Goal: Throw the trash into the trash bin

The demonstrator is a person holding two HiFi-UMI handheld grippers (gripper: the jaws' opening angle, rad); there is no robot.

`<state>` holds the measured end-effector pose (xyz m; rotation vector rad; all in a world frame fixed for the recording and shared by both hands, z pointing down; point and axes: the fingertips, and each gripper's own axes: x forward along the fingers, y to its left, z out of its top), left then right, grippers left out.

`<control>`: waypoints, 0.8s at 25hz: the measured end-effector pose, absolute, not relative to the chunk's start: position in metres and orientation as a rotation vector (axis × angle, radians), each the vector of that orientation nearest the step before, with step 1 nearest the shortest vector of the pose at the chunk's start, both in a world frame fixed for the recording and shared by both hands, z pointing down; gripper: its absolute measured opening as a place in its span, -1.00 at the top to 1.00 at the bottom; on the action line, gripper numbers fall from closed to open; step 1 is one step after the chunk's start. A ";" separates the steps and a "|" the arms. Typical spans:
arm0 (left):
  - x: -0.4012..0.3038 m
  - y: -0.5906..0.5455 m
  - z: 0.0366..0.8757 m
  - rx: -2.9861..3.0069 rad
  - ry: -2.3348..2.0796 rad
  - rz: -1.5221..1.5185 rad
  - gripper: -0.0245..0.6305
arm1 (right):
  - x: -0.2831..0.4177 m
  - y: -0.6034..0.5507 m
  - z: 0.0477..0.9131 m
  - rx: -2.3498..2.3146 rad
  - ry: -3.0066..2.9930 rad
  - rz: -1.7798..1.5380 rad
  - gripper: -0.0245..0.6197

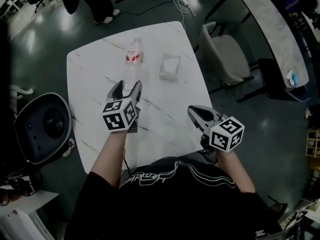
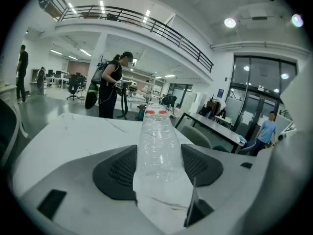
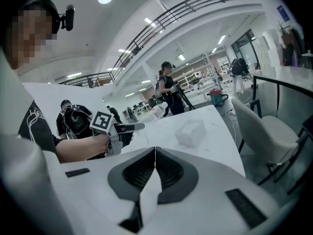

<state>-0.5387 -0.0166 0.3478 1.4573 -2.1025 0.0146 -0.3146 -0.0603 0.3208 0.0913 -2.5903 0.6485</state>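
Observation:
A clear plastic bottle [image 1: 132, 61] with a red label lies lengthwise over the white marble table [image 1: 95, 74], its neck pointing away from me. My left gripper [image 1: 128, 88] grips its near end. In the left gripper view the bottle [image 2: 156, 146] fills the gap between the pads, which press on both its sides. My right gripper [image 1: 196, 112] hovers over the table's near right edge, shut and empty, its jaws meeting in the right gripper view [image 3: 155, 153]. A grey rounded bin [image 1: 44, 126] with a dark opening stands on the floor left of the table.
A small clear plastic box [image 1: 170, 66] lies on the table right of the bottle, also seen as the box [image 3: 190, 131]. A beige chair [image 1: 227, 56] stands at the table's right. A person [image 1: 102, 4] stands beyond the far edge. Cables run across the dark floor.

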 end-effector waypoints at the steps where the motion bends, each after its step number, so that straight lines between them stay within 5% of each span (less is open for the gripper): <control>1: -0.532 -0.013 0.338 1.469 -2.107 -0.011 0.07 | -0.312 -0.059 0.318 0.085 -2.599 0.644 0.82; 11: -0.406 -0.014 0.258 1.693 -2.048 -0.122 0.07 | -0.229 -0.061 0.288 0.151 -2.672 0.651 0.82; 20: -0.252 -0.056 0.240 1.896 -1.828 -0.107 0.07 | -0.085 -0.086 0.270 0.426 -2.718 0.699 0.82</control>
